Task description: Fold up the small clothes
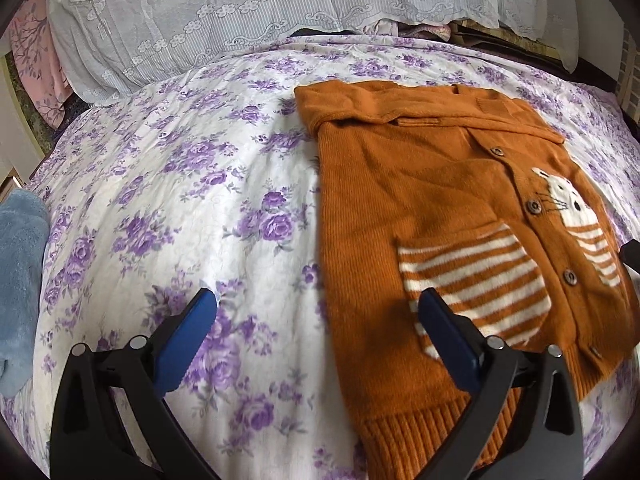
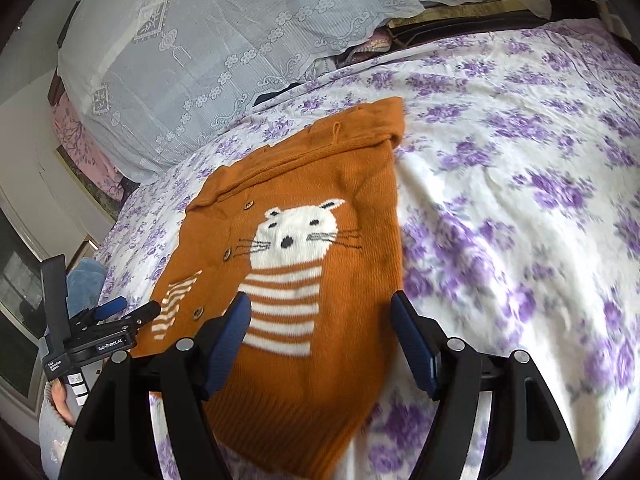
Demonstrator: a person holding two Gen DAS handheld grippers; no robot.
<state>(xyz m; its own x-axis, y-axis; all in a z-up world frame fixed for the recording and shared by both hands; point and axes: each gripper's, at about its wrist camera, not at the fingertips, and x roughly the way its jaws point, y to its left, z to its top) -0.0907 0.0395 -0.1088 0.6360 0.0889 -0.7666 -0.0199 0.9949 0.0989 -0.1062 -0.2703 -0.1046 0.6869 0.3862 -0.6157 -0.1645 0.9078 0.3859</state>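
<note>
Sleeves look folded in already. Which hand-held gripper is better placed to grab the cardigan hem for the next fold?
Right, probably. The right hand-held gripper is open with the cardigan hem between its fingers. The left hand-held gripper is open too, but straddles the cardigan's side edge, half over the sheet.

A small orange knitted cardigan (image 2: 316, 280), buttoned, with a white striped cat on its front, lies flat, face up, sleeves folded in, on the purple-flowered bedsheet (image 2: 520, 184).
</note>
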